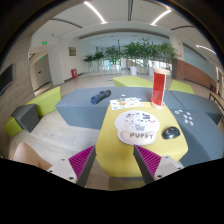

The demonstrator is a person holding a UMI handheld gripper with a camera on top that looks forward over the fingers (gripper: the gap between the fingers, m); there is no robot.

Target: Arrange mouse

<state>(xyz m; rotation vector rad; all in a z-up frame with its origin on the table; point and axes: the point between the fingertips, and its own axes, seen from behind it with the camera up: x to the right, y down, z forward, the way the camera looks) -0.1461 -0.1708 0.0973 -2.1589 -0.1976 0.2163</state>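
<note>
A dark mouse (171, 132) lies on the yellow table (112, 147), to the right of a round white mouse mat (136, 126) with a picture and lettering. My gripper (114, 163) is open and empty, well short of both, its magenta pads (83, 158) spread apart above the table's near edge. The mouse is ahead and to the right of the right finger.
A red and white box (158, 87) stands upright at the table's far end, with papers (126, 102) beside it. Green and grey seats (38, 104) lie to the left, a dark object (100, 96) rests on the floor beyond, and plants (135, 50) stand at the back.
</note>
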